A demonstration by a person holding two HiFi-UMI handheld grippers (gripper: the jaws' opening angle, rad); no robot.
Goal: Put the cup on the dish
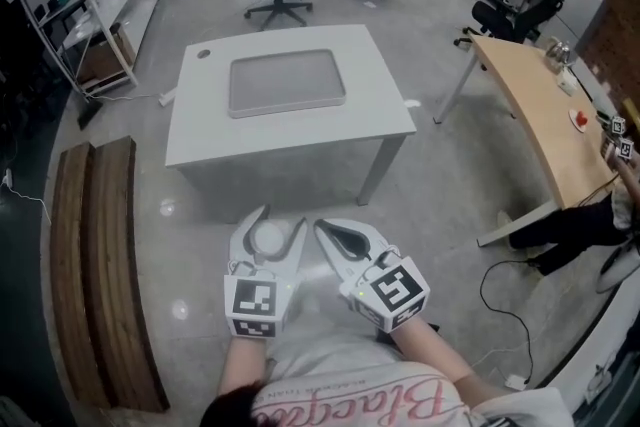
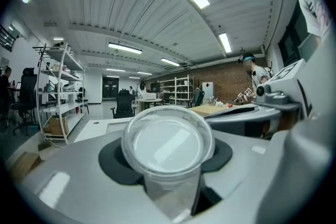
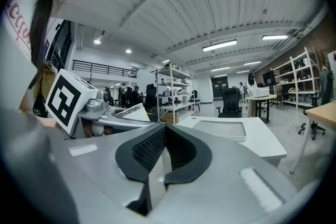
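Clear, thin plastic makes up the cup (image 2: 168, 147). It sits between the jaws of the left gripper (image 1: 270, 215), whose dark pads (image 2: 113, 160) press on its wall just under the rim, at roughly half their spread. The round mouth faces up towards the cameras and the tapering body drops down between the jaws. Whether it hangs truly upright cannot be told. Nothing shows inside it.

The right gripper (image 3: 164, 134) has its jaws together with nothing between them, and it hangs just beside the left one in front of the person's body.

The dish (image 1: 287, 82), a shallow grey tray, lies in the middle of the white table (image 1: 300, 140). It is well apart from both grippers, across open floor.

The cup is probably very light, with a springy wall that would buckle or crack under a hard squeeze. Its smooth skin could also slide in a slack grip. The rolled rim is likely the stiffest part, so the present hold just below it seems the right one, firm but no tighter.

A cup this light, standing on a narrow base, will tip easily. Its base should rest flat on the tray's floor before the jaws part, and they should part evenly so neither pad drags it over.
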